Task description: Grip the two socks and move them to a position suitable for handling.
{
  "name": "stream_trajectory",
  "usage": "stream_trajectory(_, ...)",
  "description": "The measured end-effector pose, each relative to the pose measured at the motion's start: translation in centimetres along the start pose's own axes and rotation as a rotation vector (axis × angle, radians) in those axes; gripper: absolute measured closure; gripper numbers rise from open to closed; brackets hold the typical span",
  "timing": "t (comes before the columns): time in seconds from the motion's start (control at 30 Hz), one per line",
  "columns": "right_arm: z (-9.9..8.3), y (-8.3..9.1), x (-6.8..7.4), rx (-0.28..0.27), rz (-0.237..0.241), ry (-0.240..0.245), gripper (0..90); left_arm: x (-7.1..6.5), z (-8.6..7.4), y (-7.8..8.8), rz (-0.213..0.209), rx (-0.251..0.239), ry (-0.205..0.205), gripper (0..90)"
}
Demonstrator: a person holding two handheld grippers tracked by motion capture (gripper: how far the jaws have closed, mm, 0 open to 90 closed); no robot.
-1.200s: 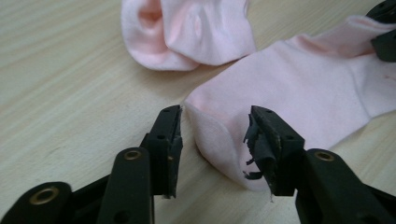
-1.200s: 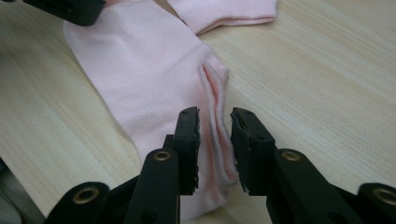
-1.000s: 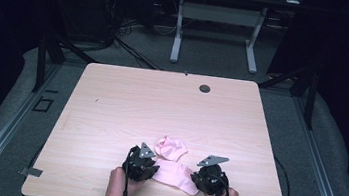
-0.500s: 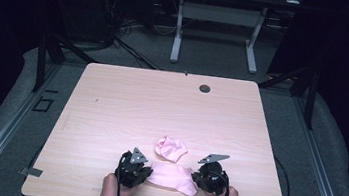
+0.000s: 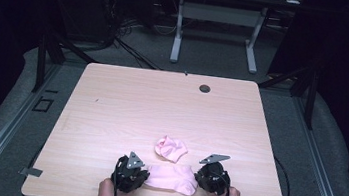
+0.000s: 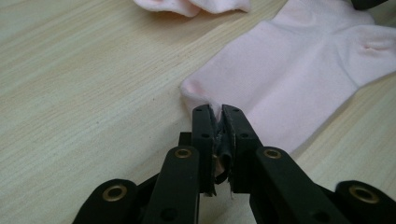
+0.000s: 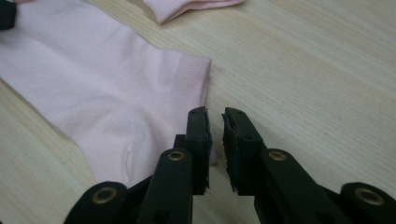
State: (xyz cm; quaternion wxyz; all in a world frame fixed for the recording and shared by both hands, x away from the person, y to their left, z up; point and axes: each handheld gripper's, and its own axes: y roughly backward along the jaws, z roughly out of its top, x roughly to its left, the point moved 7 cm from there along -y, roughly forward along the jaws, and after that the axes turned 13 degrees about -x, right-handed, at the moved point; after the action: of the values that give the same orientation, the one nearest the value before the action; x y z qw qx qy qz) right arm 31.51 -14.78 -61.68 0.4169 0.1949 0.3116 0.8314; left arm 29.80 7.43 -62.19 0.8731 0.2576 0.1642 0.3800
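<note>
A flat pink sock [image 5: 171, 178] lies near the table's front edge between my two grippers. My left gripper [image 5: 142, 177] is at its left end. In the left gripper view its jaws [image 6: 215, 112] have closed in the last second and pinch a fold of the sock's [image 6: 299, 79] edge. My right gripper [image 5: 199, 179] is at the sock's right end. Its jaws [image 7: 215, 116] have just been opening and stand a little apart with nothing between them, the sock's cuff [image 7: 187, 74] beside the left jaw. A second, crumpled pink sock [image 5: 171, 148] lies just beyond.
The light wooden table [image 5: 126, 102] has a round cable hole [image 5: 205, 88] near its far edge. Both hands rest at the front edge. The legs of another table [image 5: 177, 33] stand on the dark floor behind.
My left gripper has moved left and toward the front edge, pulling the flat sock out longer. The right gripper has kept its place, and its jaws now show a small gap.
</note>
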Motion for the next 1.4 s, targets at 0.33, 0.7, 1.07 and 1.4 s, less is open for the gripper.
stream_trajectory(0.33,1.7,0.4,-0.6,-0.045,0.039,-0.041,38.9,3.0,2.1,0.6,0.056,-0.043,0.068,32.0)
stream_trajectory(0.7,5.0,-1.3,-0.1,-0.085,0.057,-0.019,29.3,6.6,5.9,-1.5,-0.016,-0.064,0.087,22.3)
stream_trajectory(1.07,6.9,-5.0,0.6,-0.067,0.070,0.004,37.1,7.1,7.1,-5.3,-0.077,0.009,0.086,34.6)
stream_trajectory(1.4,6.6,-7.4,1.1,-0.011,0.090,0.028,58.7,5.8,7.0,-7.1,-0.133,0.048,0.031,58.9)
